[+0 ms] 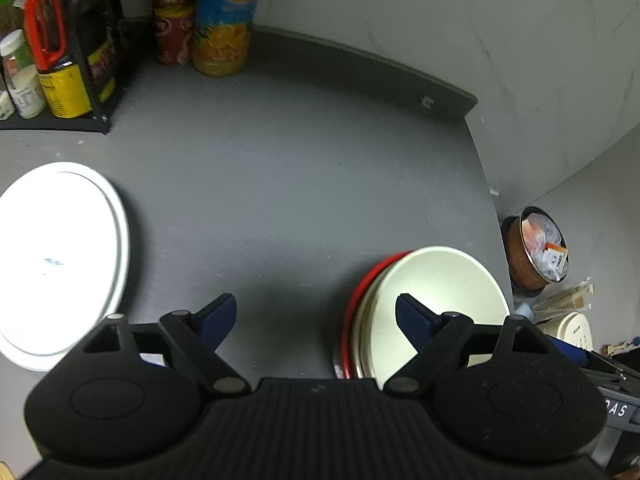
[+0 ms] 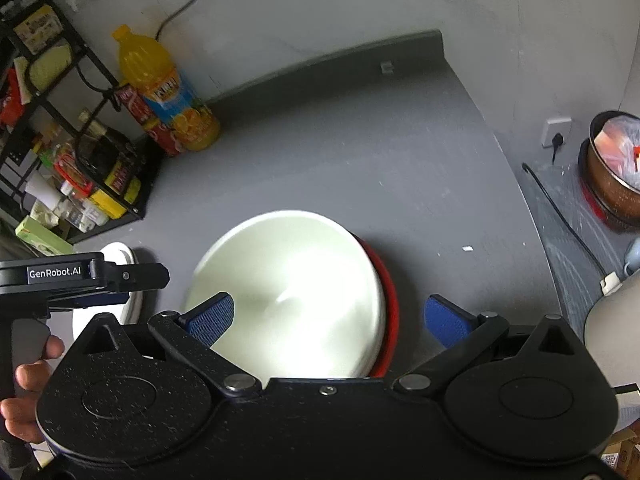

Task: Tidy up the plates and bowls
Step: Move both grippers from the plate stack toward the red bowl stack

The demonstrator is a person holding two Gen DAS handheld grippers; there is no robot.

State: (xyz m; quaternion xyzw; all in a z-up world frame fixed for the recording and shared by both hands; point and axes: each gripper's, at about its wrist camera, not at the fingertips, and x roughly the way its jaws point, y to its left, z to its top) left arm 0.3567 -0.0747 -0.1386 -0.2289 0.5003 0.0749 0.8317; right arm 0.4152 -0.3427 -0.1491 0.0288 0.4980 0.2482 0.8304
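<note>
Right wrist: cream plate (image 2: pixel 296 292) lies flat, face-up; both tools (image 2: pixel 344 320) (image 1: pixel 316 320) gape, empty.

Two grippers are in play, the left gripper (image 1: pixel 316 316) and the right gripper (image 2: pixel 328 320), each with two blue-padded fingers (image 2: pixel 212 318). On the counter (image 1: pixel 280 184) I count one white plate (image 1: pixel 56 260) lying alone, plus one stack of a cream plate (image 2: pixel 288 292) on a red plate (image 2: pixel 390 300). At the back stand one orange juice bottle (image 2: pixel 168 92), one red cola bottle (image 2: pixel 148 120) and one black rack (image 2: pixel 60 120) of jars too crowded to count, and one copper-coloured bin (image 2: pixel 612 168) sits beyond the edge.
</note>
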